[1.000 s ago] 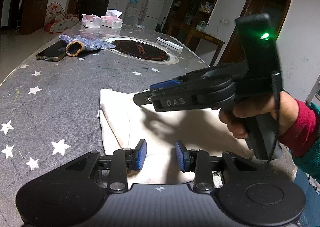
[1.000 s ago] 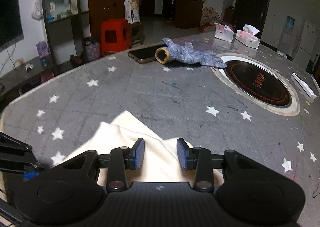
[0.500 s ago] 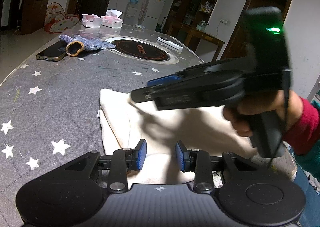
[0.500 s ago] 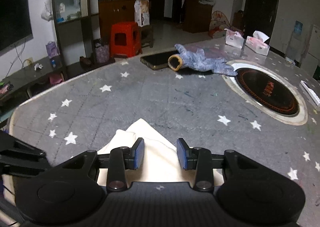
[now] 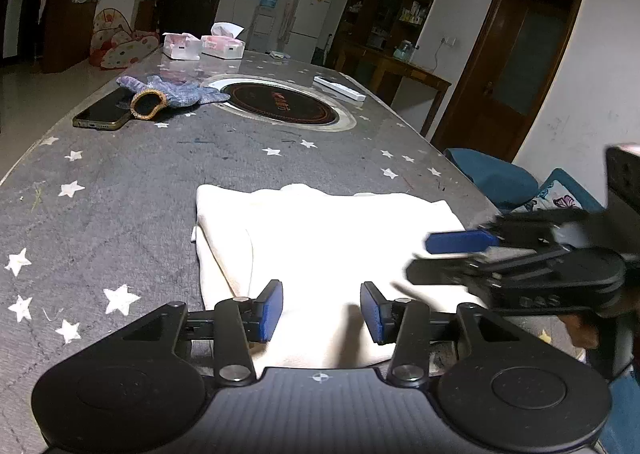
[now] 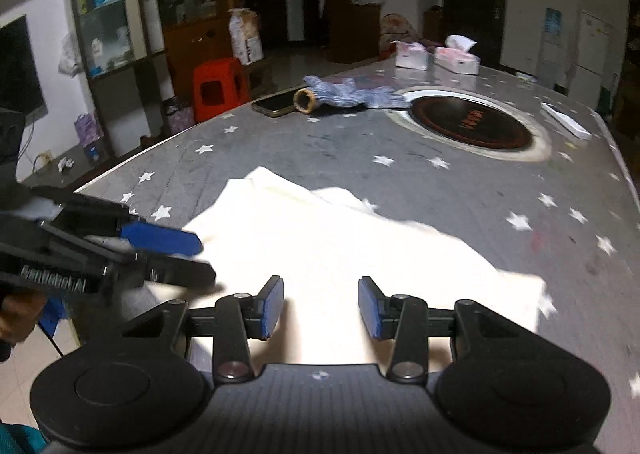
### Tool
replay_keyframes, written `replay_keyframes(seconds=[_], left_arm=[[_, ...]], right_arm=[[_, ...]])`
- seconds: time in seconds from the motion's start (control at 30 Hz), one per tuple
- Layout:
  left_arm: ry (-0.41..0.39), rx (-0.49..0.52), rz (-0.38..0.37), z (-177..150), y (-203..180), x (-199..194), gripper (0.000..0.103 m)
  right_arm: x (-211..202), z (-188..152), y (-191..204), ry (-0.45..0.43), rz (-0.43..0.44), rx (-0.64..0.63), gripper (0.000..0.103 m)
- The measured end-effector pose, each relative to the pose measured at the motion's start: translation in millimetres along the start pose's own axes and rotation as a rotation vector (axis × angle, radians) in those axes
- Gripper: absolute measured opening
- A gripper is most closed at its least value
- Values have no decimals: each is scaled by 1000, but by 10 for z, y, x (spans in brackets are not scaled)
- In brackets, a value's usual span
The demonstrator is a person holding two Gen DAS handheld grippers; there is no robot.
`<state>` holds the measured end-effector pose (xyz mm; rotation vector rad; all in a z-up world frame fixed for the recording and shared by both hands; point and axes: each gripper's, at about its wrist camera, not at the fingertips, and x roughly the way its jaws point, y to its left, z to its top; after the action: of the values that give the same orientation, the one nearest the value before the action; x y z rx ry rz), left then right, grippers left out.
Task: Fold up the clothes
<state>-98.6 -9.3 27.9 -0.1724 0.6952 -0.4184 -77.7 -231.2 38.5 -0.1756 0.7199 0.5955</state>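
Observation:
A cream-white folded garment (image 5: 328, 238) lies flat on the grey star-patterned table (image 5: 140, 181), near its front edge. It also shows in the right wrist view (image 6: 320, 242). My left gripper (image 5: 321, 312) is open and empty, low over the garment's near edge. My right gripper (image 6: 321, 308) is open and empty over the garment's near right part. The right gripper shows in the left wrist view (image 5: 452, 258) at the garment's right side. The left gripper shows in the right wrist view (image 6: 176, 254) at the garment's left side.
Further back on the table lie a phone (image 5: 102, 113), a blue knit glove (image 5: 168, 95), a round black hob inset (image 5: 280, 107), a white remote (image 5: 338, 87) and two tissue boxes (image 5: 204, 45). A blue chair (image 5: 496, 177) stands to the right, a red stool (image 6: 218, 87) on the floor.
The right gripper has pulled back from above the garment's middle to its right side and now sits lower. The garment lies spread flat. The left gripper has hardly moved.

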Motion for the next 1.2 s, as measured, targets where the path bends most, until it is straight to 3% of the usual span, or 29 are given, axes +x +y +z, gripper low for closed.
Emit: replay_keyframes(seconds=[0.37,1.2], left_arm=[[6,7,17,1,-34,-24,50],[3,-72,132,-21,286,-233,59]], right_arm=[[-199,-345,-221,-17,-47,114,42],[-119,-173,590,-11,73,-148,43]])
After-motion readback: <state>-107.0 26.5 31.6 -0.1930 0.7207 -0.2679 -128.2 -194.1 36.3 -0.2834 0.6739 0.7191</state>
